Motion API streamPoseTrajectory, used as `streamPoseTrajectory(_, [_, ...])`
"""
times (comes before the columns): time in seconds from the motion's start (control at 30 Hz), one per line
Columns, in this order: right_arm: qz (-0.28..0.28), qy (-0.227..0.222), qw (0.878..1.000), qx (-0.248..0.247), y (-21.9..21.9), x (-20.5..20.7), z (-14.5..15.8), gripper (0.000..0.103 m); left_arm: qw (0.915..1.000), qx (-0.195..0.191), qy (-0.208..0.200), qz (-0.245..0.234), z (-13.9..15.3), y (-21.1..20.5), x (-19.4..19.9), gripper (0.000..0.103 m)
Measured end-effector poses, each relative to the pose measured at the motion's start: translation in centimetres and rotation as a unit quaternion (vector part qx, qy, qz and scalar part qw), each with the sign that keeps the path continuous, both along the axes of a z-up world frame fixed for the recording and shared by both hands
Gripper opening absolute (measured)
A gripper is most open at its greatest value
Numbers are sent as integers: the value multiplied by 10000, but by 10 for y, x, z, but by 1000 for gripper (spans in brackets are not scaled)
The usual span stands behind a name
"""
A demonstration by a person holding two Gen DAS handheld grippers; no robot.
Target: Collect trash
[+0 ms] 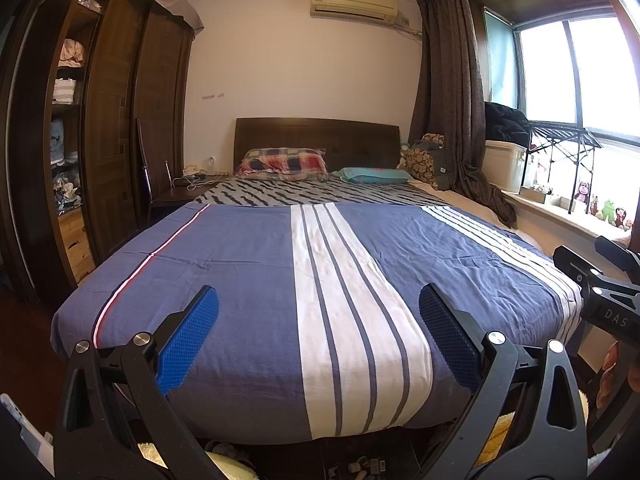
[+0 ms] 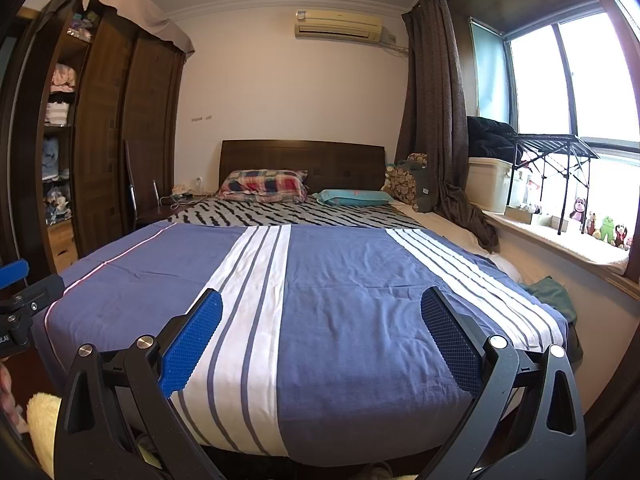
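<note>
Left claw (image 1: 319, 322): spread wide, nothing between the blue pads, held above the foot of the bed.
Right claw (image 2: 321, 326): likewise spread wide and empty, above the foot of the bed; seen also at the right edge of the left wrist view, beside the left one.
Trash: cannot tell where; none clearly visible on the bed; small unclear objects (image 1: 366, 466) on the floor under the bed's foot, too blurred to identify.
Bed (image 1: 248, 264): covered by a blue quilt with white bands and grey stripes, smooth, lightly creased.
Head of bed: zebra-patterned sheet (image 1: 320, 192), plaid pillow (image 1: 286, 164) left, teal pillow (image 1: 374, 175) right, dark wooden headboard (image 1: 316, 132) behind.
Green cloth (image 2: 550, 294): lying at the bed's right edge, near the window side.
Wardrobe (image 1: 116, 120): dark wood, left of the bed, one section showing folded clothes on shelves.
Window sill (image 2: 560, 240): right of the bed, carrying a white box, a black rack and small plush toys.
Curtain (image 1: 452, 92): brown, hanging down onto the bed's far right corner.
Air conditioner (image 1: 354, 6): high on the far wall.
</note>
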State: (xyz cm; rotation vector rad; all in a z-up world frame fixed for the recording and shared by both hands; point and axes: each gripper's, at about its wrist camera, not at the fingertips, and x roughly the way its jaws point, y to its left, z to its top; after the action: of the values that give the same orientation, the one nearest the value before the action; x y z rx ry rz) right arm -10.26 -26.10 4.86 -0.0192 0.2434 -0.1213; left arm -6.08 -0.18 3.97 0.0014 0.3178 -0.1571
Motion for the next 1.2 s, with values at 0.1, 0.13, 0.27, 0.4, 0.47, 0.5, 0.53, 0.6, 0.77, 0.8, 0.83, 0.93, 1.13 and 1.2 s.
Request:
streamPoseTrajectory(0.1, [12,-2,10000,7,1,1,0,100,10000,0,-2,-3,0,0,0,95])
streamPoseTrajectory(0.13, [9,2,10000,4,1,1,0,100,10000,-1,-2,-2,0,0,0,95])
streamPoseTrajectory(0.27, [25,6,10000,-4,2,0,0,100,10000,-4,-3,1,0,0,0,95])
streamPoseTrajectory(0.4, [26,4,10000,1,2,0,0,100,10000,-3,1,-2,0,0,0,95])
streamPoseTrajectory(0.47, [22,5,10000,-1,2,0,0,100,10000,-2,0,-5,0,0,0,95])
streamPoseTrajectory(0.5, [27,8,10000,0,2,0,0,100,10000,0,0,-8,0,0,0,95])
streamPoseTrajectory(0.53, [31,6,10000,-3,2,0,0,100,10000,-3,-2,-5,0,0,0,95])
streamPoseTrajectory(0.6, [28,2,10000,-4,2,0,0,100,10000,-6,0,-2,0,0,0,95])
streamPoseTrajectory(0.77, [27,11,10000,-1,2,0,0,100,10000,-7,7,-6,0,0,0,95])
streamPoseTrajectory(0.8, [25,10,10000,0,2,0,0,100,10000,-7,10,-4,0,0,0,95])
streamPoseTrajectory(0.83, [24,8,10000,6,2,0,0,100,10000,-4,5,0,0,0,0,95])
streamPoseTrajectory(0.93, [26,12,10000,-2,2,0,0,100,10000,-38,-25,7,1,1,0,95])
streamPoseTrajectory(1.13, [20,36,10000,5,3,2,-1,100,9999,-140,-21,-24,2,2,-2,95])
streamPoseTrajectory(1.2, [22,41,10000,1,3,3,-2,100,9998,-185,-10,-91,3,1,-2,95])
